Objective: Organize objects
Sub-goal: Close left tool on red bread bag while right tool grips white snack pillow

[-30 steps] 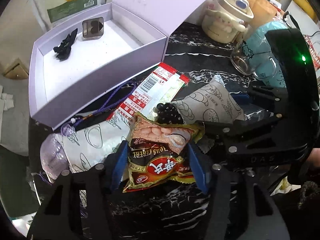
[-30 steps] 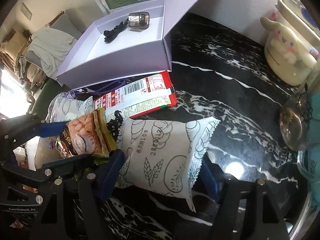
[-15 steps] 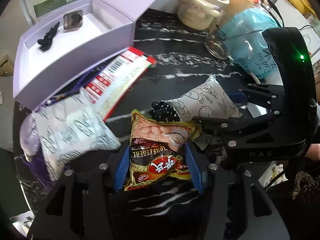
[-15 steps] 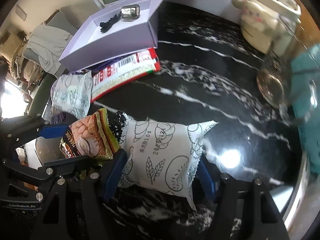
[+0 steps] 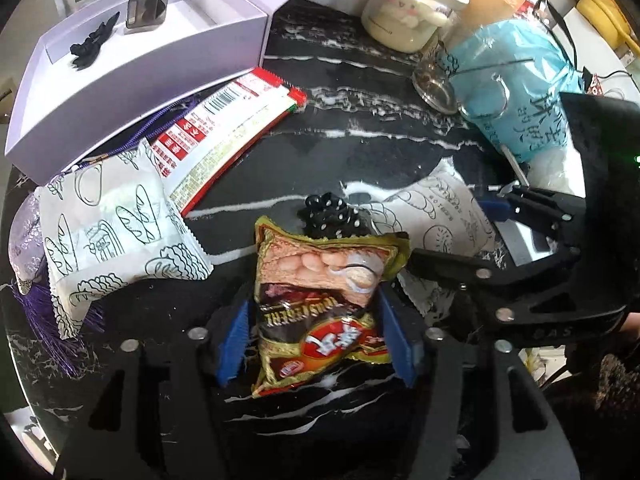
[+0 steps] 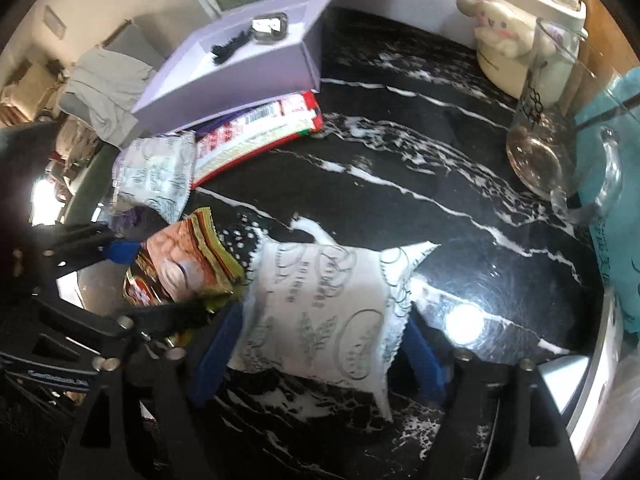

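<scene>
My left gripper (image 5: 316,332) is shut on a brown and red cereal packet (image 5: 320,300), held over the black marble table (image 5: 360,160). My right gripper (image 6: 320,344) is shut on a white bread-print snack packet (image 6: 332,308), which also shows in the left wrist view (image 5: 436,216). A black polka-dot item (image 5: 330,216) lies between the two packets. A second white bread-print packet (image 5: 112,228) and a red and white packet (image 5: 224,136) lie at the left. An open lilac box (image 5: 132,52) at the far left holds a black hair clip (image 5: 90,46) and a small metal case (image 5: 146,12).
A cream character jar (image 5: 412,12), a glass mug (image 5: 444,76) and a blue plastic bag (image 5: 524,84) stand at the back right. A purple tassel cord (image 5: 56,312) lies under the left white packet. The table edge runs along the left.
Both grippers have pulled back from the box with their packets. The box and the red and white packet now look farther away. The second white packet is uncovered at the left.
</scene>
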Motion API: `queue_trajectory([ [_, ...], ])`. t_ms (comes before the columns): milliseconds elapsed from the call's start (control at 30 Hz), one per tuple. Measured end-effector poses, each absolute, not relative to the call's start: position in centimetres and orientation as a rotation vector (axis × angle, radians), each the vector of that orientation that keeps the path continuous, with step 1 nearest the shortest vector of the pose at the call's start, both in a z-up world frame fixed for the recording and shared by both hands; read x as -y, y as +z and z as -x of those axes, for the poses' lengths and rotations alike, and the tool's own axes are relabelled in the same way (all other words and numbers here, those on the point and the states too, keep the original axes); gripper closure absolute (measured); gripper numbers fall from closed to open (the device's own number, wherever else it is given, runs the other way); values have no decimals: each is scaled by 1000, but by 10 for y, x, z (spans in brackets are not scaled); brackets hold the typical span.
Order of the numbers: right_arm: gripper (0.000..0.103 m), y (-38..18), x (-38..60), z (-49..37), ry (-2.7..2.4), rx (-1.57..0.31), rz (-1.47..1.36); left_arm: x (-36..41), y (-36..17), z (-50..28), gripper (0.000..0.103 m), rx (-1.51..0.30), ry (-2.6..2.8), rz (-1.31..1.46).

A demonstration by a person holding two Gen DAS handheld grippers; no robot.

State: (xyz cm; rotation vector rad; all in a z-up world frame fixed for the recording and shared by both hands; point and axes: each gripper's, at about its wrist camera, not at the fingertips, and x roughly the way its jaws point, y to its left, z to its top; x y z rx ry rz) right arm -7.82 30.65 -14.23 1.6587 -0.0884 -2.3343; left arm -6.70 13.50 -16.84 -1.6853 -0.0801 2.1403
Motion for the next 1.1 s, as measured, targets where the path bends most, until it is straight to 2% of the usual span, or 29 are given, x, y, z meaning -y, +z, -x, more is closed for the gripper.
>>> queue_trajectory([
  [67,12,-142,-308,77,-2356,85,-1629,-136,-172,67,38,69,2128,1717],
  [133,7,-143,-309,77,-2365,97,-1615,-134,-173,64,38,92,2135,1720],
  [267,7,-148,-309,81,-2361,101,-1634,-128,-180,65,29,139,2140,1740],
  [467,7,-154,-303,87,-2347,59,-1658,-121,-181,68,29,152,2195,1708],
  [567,6,-158,-296,85,-2354,18,-1656,-119,-180,68,36,164,2198,1680],
  [633,6,-158,-293,83,-2377,-1,-1646,-120,-179,68,48,172,2177,1666],
  [667,6,-158,-293,82,-2388,16,-1644,-120,-178,67,51,172,2173,1660],
  [900,6,-157,-294,79,-2414,19,-1619,-121,-176,68,57,185,2145,1660],
  [1000,20,-155,-299,78,-2451,44,-1602,-118,-175,68,59,189,2140,1672],
  [1100,26,-153,-301,78,-2440,56,-1601,-115,-174,69,61,211,2148,1681],
])
